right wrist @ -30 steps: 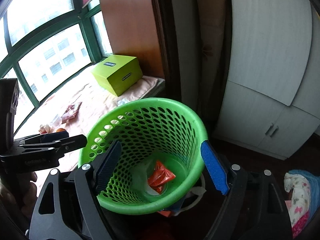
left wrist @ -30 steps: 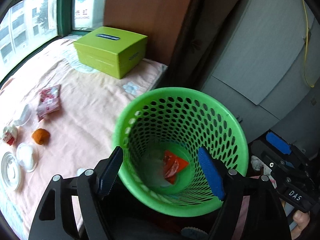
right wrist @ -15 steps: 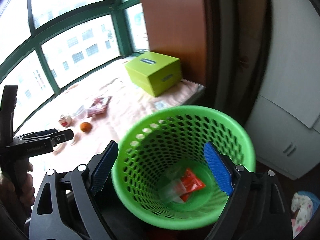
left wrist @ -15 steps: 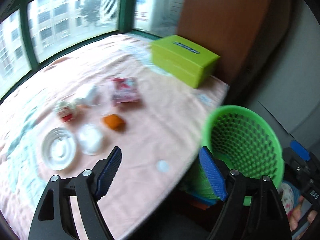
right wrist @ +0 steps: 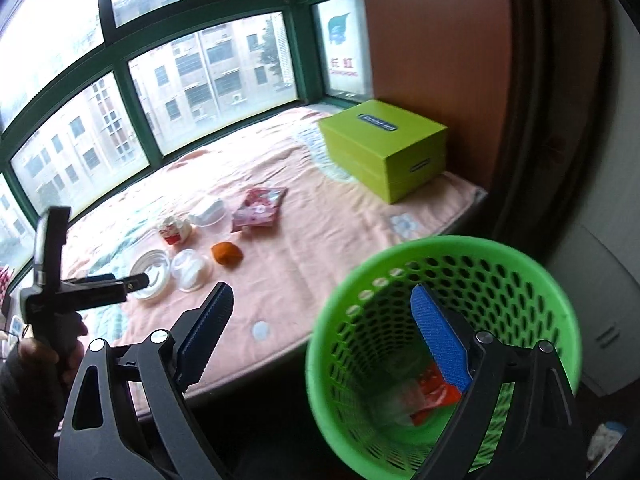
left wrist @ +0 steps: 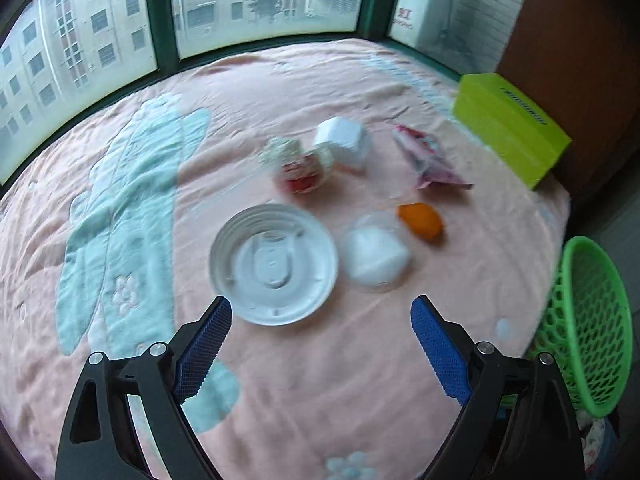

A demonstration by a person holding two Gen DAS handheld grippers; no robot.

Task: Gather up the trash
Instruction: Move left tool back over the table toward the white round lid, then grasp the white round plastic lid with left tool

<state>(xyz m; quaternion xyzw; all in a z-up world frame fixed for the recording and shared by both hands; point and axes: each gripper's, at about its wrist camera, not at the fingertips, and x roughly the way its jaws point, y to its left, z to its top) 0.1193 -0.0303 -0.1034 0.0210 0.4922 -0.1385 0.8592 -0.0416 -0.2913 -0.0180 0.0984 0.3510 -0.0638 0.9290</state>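
Observation:
Trash lies on the pink blanket [left wrist: 400, 380]: a white round lid [left wrist: 274, 264], a clear cup with white tissue [left wrist: 376, 254], an orange lump [left wrist: 420, 222], a crumpled red-and-white wrapper [left wrist: 300, 168], a white cup [left wrist: 344, 146] and a pink snack packet [left wrist: 428, 160]. My left gripper [left wrist: 320, 306] hangs just in front of the lid, its jaws opening with nothing between them. The green basket [right wrist: 460, 244] stands off the blanket's edge with a red wrapper [right wrist: 436, 396] inside. Over its near rim, my right gripper [right wrist: 322, 291] is also opening and holds nothing. The left gripper [right wrist: 136, 278] shows there by the lid [right wrist: 150, 274].
A lime green box [left wrist: 512, 128] stands at the blanket's far right corner against a brown panel. Green-framed windows [right wrist: 120, 92] run along the back. The basket [left wrist: 592, 320] sits low at the right past the blanket's edge. A hand [right wrist: 40, 356] holds the left gripper.
The left gripper swung from above the basket to over the trash on the blanket, and the lid has come close. The right gripper shifted left, so the basket sits further right. Both jaws widened.

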